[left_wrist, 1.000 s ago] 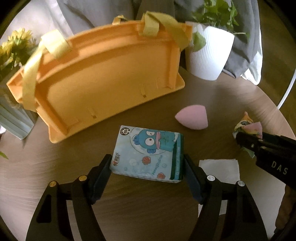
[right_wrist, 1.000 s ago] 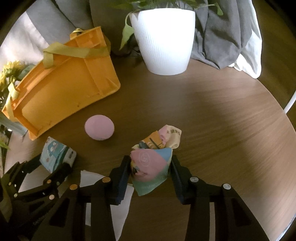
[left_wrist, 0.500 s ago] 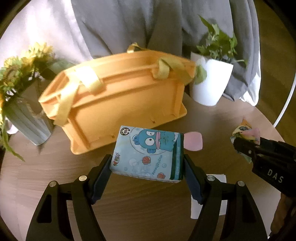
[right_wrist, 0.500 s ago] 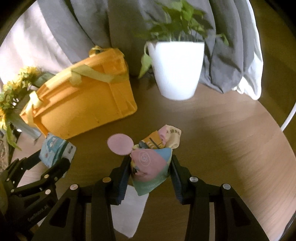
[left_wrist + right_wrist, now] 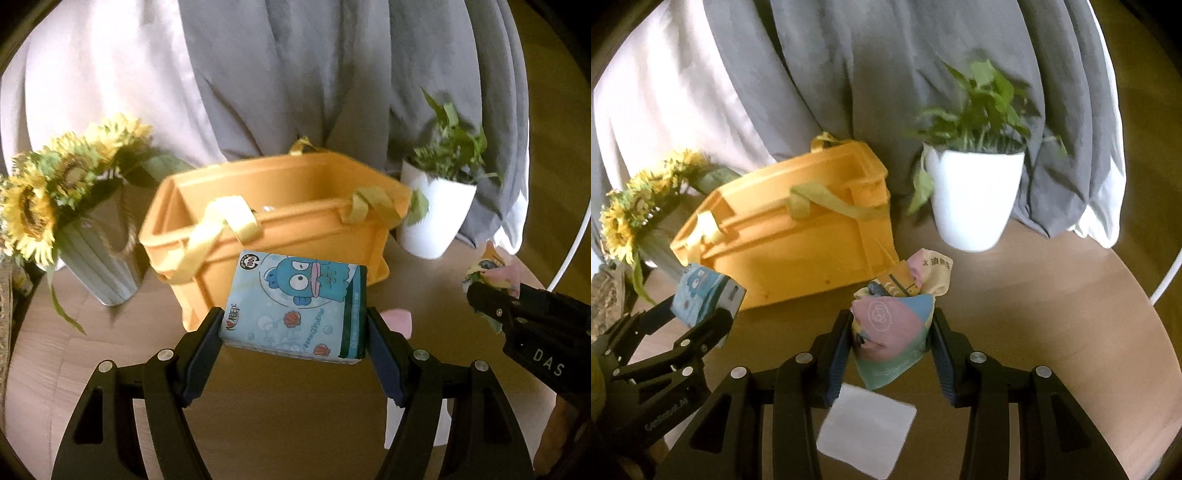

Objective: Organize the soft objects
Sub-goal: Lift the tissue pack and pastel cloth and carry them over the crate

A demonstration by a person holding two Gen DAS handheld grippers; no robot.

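Left gripper clamps a blue cartoon-printed tissue pack before the orange plastic basket; right gripper pinches a pastel crumpled cloth pouch above the round wooden table. Either load could catch the basket's rim or handles, or slip free.

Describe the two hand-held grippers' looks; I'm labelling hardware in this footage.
Both are matte black. The left hand-held gripper has two angular fingers with cut-out openings, silver rivets and dark blue pads. The right hand-held gripper matches it, with white "DAS" lettering on its side. No cables or sleeves show.
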